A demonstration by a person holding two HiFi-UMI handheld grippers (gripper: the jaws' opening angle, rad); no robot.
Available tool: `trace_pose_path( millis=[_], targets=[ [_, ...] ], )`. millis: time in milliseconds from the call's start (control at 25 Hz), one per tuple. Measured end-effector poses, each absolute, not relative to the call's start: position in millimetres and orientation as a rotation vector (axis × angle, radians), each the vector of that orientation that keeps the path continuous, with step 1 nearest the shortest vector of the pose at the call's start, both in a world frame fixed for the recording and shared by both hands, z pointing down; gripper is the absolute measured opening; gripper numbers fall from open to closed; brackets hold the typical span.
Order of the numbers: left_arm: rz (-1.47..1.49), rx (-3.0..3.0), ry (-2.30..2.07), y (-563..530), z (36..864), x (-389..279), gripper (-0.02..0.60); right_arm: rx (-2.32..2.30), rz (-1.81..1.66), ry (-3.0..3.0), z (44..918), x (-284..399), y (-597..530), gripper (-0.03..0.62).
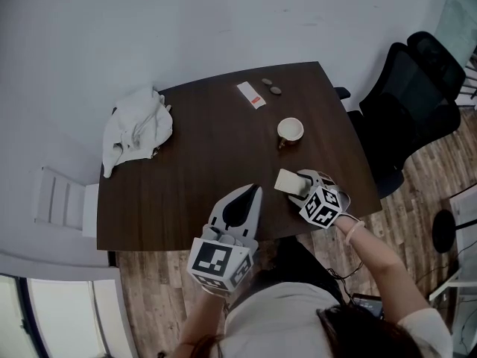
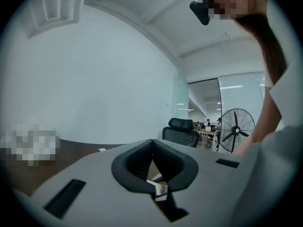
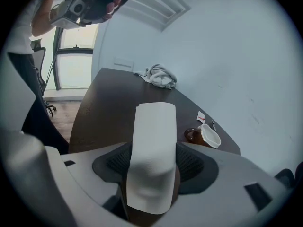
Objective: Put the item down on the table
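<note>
Right tongs [image 3: 152, 168] grip a plain white napkin [image 3: 154, 126] over the table [image 1: 209, 148].

right tongs [image 3: 152, 167] — clamped on white paper item [image 3: 154, 126] | cup [image 3: 207, 135] to its right | crumpled cloth [image 3: 158, 75] beyond — dark table [image 3: 106, 110]

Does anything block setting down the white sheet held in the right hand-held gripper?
Nothing visible does. The right hand-held gripper is shut on the white folded sheet over bare table near its front edge. The cup stands farther back, and the left hand-held gripper is off to the side.
</note>
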State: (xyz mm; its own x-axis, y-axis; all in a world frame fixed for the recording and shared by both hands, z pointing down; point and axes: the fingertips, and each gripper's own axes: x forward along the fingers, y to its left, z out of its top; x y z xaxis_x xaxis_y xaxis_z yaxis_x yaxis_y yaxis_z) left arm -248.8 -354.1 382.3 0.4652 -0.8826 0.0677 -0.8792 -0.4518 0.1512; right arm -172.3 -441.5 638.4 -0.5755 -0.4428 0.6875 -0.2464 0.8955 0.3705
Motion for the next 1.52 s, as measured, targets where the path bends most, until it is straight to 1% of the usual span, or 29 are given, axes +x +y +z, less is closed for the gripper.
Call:
trace_pose_path(
  millis=[680,1200,1400,1520],
  targets=[
    [-0.027,2.458,-1.616,-410.9,389.6,-269.8,0.018,0.348,-0.110,-2.139,689.0,-190.8,-476.7,0.290],
    [-0.022,2.420,-1.642,-449.3,403.0,-263.1,0.018,0.326,0.040,-2.207,692.4,-189.9,-487.5,0.305],
    [-0.027,2.399,-1.659,-460.9,406.1,-259.7,0.018,0.351,0.065,-2.242,681.4,-184.5,-491.8,0.321],
    [-0.023,2.388,-1.675,-468.2,406.4,-259.5,0.018,0.392,0.086,-2.290,668.1,-181.2,-496.7,0.311]
  ],
)
